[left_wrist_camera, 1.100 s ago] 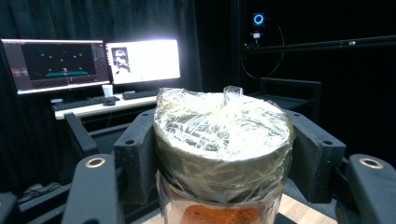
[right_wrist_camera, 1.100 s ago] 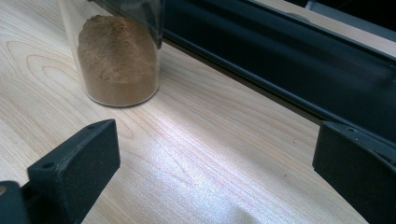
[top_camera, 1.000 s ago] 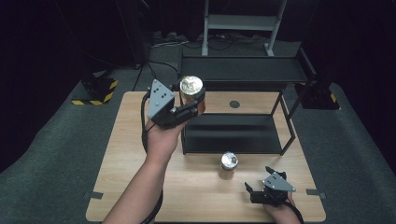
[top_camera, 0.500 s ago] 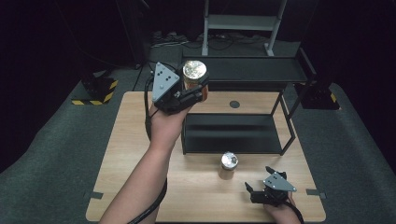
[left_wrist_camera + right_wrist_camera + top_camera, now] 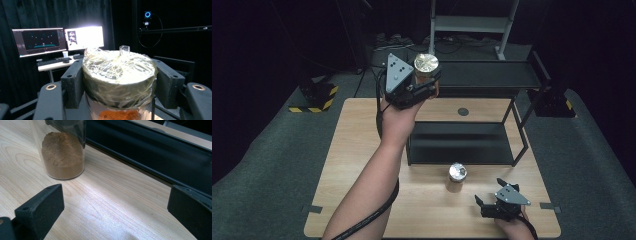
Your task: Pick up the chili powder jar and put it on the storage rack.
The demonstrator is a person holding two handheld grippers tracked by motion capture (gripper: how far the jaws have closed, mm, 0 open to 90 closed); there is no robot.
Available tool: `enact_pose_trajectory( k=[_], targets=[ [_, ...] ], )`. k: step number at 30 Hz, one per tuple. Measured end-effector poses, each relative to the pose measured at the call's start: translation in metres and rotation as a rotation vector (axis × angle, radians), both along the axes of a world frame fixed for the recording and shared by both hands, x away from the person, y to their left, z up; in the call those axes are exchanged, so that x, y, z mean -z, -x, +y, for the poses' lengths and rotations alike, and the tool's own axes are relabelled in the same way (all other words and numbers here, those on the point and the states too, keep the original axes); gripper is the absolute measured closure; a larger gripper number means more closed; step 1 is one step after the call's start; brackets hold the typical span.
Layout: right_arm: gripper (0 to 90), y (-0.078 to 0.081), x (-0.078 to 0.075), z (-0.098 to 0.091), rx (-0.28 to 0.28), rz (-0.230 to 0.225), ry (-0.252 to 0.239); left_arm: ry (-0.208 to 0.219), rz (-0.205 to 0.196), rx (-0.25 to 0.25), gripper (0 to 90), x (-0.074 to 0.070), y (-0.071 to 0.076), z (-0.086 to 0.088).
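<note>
A: Left tongs (image 5: 428, 86) are clamped on a jar (image 5: 426, 70), up in the air at the left end of the black rack's top shelf (image 5: 492, 75). In the left gripper view the jaws squeeze just under the plastic-wrapped lid (image 5: 119, 72), with brown powder below.

B: And the right tongs (image 5: 489, 204)?

A: Wide apart, holding nothing, low over the worktop (image 5: 362, 150) at the near right corner. A second jar (image 5: 457, 177) stands just in front of the rack's lower shelf (image 5: 462, 145), near them; brown powder sits in its base in the right gripper view.

B: So which step is this?

A: My guess is shelving. The lifted jar looks bound for the top shelf.

B: Next move?

A: Carry it over the shelf lip, lower it upright, then release.
</note>
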State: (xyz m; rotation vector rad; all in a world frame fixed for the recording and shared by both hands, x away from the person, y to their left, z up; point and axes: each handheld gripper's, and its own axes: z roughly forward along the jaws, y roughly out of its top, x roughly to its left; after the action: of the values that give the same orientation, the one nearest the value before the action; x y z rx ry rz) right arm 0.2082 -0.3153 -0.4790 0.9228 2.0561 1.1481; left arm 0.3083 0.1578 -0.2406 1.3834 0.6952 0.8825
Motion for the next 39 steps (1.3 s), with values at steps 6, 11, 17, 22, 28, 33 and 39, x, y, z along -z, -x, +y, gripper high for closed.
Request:
enact_pose_trajectory(
  k=[6, 11, 17, 22, 28, 33, 39],
  targets=[
    [0.0, 0.0, 0.0, 0.0, -0.002, 0.0, 0.001, 0.011, 0.003, -0.024, 34.6, -0.002, -0.012, -0.006],
    [0.0, 0.0, 0.0, 0.0, -0.002, -0.002, 0.0, 0.005, 0.003, -0.039, 34.6, -0.003, -0.019, -0.01],
    [0.0, 0.0, 0.0, -0.001, -0.004, -0.002, -0.001, 0.007, 0.002, -0.062, 34.6, -0.002, -0.029, -0.016],
    [0.0, 0.0, 0.001, -0.002, -0.004, -0.002, -0.006, 0.009, 0.011, -0.075, 34.6, -0.002, -0.039, -0.021],
    [0.0, 0.0, 0.001, -0.003, -0.007, -0.001, -0.009, 0.014, 0.022, -0.088, 34.6, -0.003, -0.049, -0.025],
    [0.0, 0.0, 0.0, -0.003, -0.008, 0.001, -0.012, 0.018, 0.035, -0.096, 34.6, -0.003, -0.055, -0.027],
    [0.0, -0.001, 0.0, -0.003, -0.01, 0.001, -0.011, 0.016, 0.046, -0.095, 34.6, -0.001, -0.058, -0.029]
  ],
)
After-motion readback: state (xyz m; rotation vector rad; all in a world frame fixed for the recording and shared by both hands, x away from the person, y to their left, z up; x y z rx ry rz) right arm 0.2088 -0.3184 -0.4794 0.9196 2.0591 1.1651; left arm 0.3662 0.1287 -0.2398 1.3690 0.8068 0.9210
